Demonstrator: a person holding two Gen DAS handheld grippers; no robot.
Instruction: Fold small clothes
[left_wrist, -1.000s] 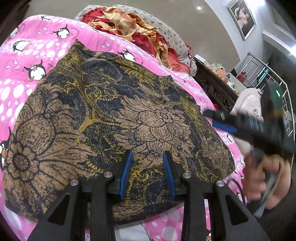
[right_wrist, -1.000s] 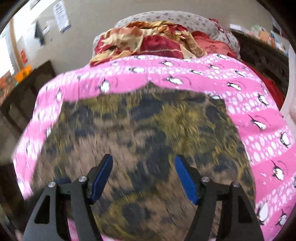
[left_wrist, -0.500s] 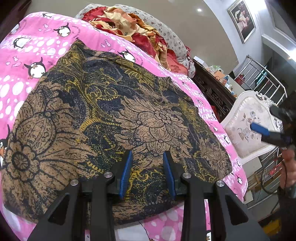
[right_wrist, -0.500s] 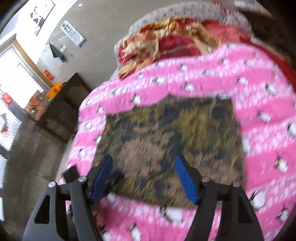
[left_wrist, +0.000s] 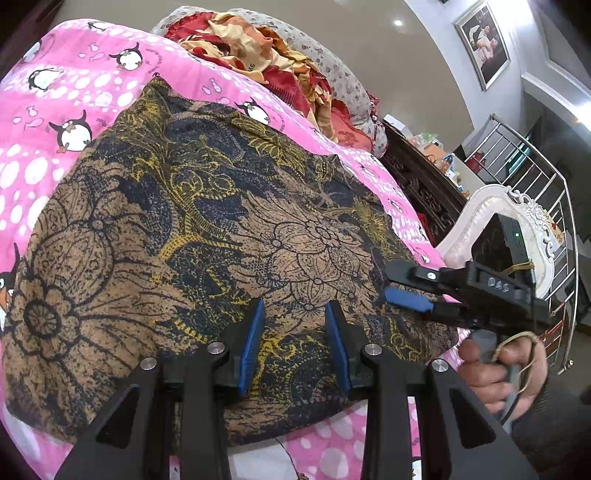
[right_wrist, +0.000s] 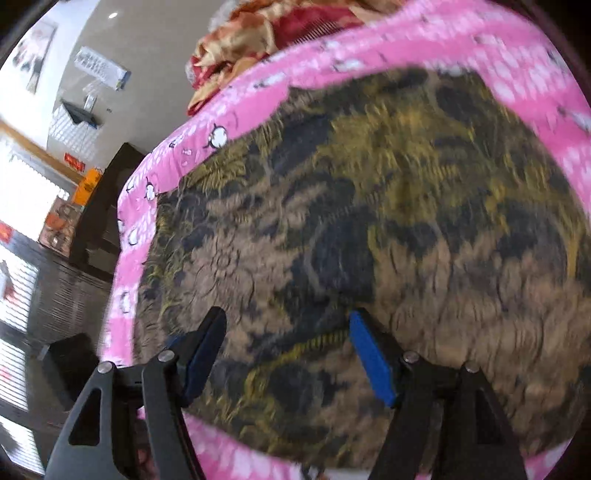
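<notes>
Cloth (left_wrist: 192, 236), one piece with brown floral print, lies flat on the pink penguin blanket (left_wrist: 62, 99), filling the frame centre. Left tongs (left_wrist: 295, 343) stand narrow and empty above its near edge; right tongs (right_wrist: 288, 354) gape wide, empty.

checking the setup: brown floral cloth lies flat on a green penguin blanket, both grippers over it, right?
Not quite: the blanket is pink, not green, as the left wrist view shows. The cloth does lie flat on it, with the left gripper and right gripper over it.

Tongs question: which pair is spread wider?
The right tongs, tilted over the brown-and-black floral cloth; the left tongs show a narrower gap between their blue pads.
</notes>
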